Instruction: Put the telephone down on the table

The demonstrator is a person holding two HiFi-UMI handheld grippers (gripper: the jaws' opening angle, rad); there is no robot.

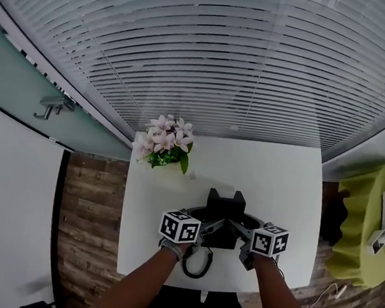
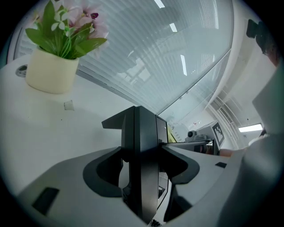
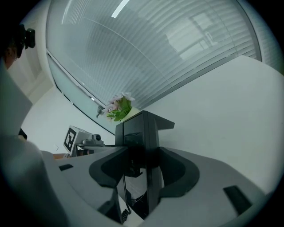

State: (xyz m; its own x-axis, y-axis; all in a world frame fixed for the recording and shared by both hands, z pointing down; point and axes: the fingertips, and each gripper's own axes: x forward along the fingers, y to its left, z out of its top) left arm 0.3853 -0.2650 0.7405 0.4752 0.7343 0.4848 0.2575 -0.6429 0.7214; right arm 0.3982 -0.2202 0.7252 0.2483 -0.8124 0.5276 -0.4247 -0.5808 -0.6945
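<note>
**Mia:** What is the biggest thing here?

**Tom:** The white counter [image 1: 286, 173]. A flower pot [image 1: 159, 155] stands at its far edge.

**Mia:** Where is the telephone?

**Tom:** The black telephone [image 1: 225, 211] is well apart from the flower pot, on the side toward the person. It is over the counter. I cannot tell if its bottom touches the counter.

**Mia:** Who holds it?

**Tom:** Both do. The left gripper [image 2: 141, 162] squeezes the side of the telephone that faces the flower pot. The right gripper [image 3: 143, 164] squeezes the side that faces away from the flower pot. Each has its jaws pressed tight on the black body.

**Mia:** Which one is nearer?

**Tom:** Neither. The telephone sits right between them. Its long way seems to run from the person out toward the flower pot's end of the counter.

**Mia:** So how should it go down?

**Tom:** I think straight down, with both sides level, or it could tip.

**Mia:** And the smallest thing?

**Tom:** The curly cord [image 1: 197, 263]. It hangs at the counter edge farthest from the flower pot. It might get caught under the telephone.
</note>
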